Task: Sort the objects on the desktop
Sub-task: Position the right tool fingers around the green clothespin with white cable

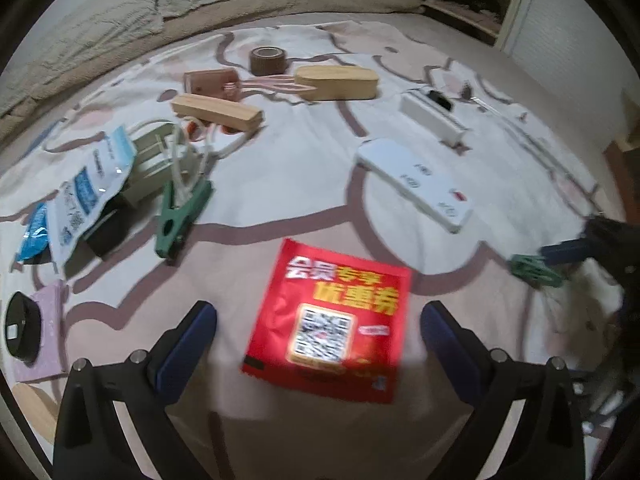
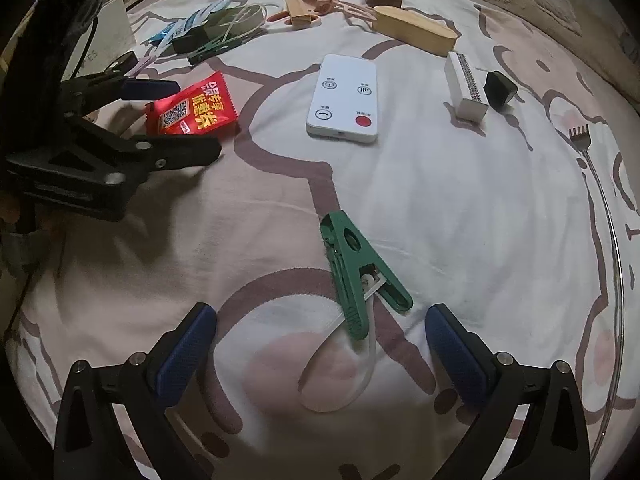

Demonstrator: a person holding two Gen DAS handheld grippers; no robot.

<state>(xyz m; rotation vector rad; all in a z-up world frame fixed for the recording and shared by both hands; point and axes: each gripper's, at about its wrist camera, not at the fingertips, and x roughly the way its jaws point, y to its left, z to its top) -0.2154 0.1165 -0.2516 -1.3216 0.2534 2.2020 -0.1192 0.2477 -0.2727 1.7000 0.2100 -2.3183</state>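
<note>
Hovering wide open and empty, the left gripper (image 1: 318, 334) is reaching over the red packet (image 1: 334, 320), probably light and crinkly, best pinched by an edge.

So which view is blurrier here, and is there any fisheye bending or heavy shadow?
Left wrist view: softer, the red packet print smeared. Right wrist view: sharper, the green clip crisp; the left gripper casts a dark shadow on the cloth. Both: edges bend, corners vignette black.

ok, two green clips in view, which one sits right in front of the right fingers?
The lone green clip on the white loop, apart from the clutter. The other clip lies against the pile by the blue-white packet.
</note>
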